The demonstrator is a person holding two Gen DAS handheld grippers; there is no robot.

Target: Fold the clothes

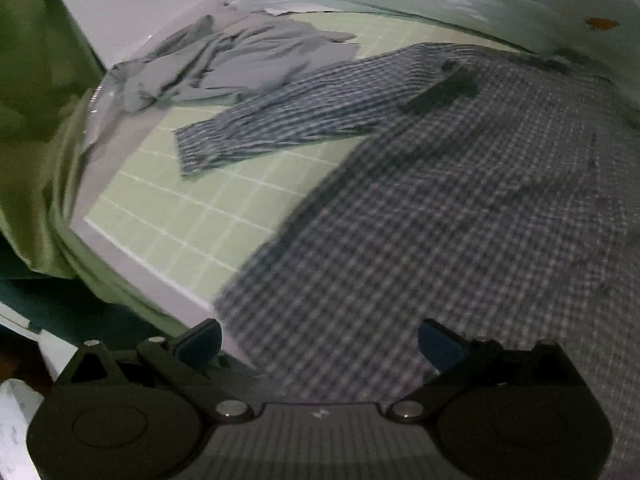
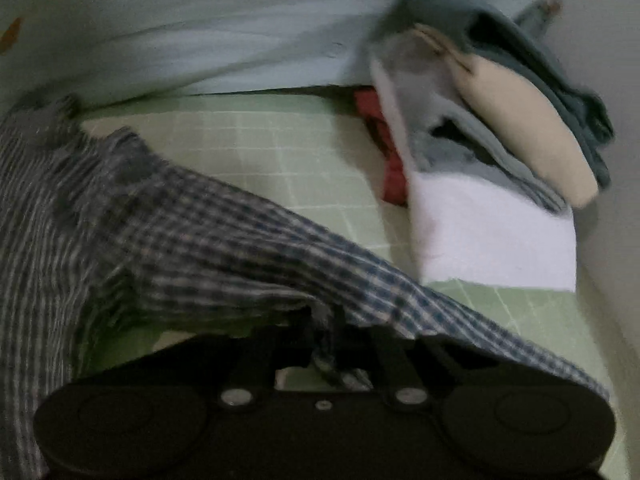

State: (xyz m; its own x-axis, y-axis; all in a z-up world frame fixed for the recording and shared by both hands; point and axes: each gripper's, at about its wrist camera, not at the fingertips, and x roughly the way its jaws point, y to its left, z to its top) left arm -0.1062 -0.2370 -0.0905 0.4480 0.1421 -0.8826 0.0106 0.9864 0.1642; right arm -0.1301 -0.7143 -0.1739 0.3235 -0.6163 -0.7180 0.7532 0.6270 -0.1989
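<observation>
A blue-and-white checked shirt (image 1: 440, 208) lies spread on a green grid mat (image 1: 180, 216), one sleeve (image 1: 280, 124) stretched to the left. My left gripper (image 1: 320, 346) is open and empty just above the shirt's near edge. In the right wrist view my right gripper (image 2: 324, 332) is shut on a fold of the checked shirt (image 2: 192, 236), which drapes up and over the fingers. The cloth is lifted off the mat (image 2: 256, 140) there.
A crumpled grey garment (image 1: 224, 68) lies at the mat's far left. A stack of folded clothes (image 2: 488, 152), white, cream, teal and red, sits at the mat's right. A pale wall sheet (image 2: 200, 40) backs the mat. Green cloth (image 1: 36, 120) hangs at left.
</observation>
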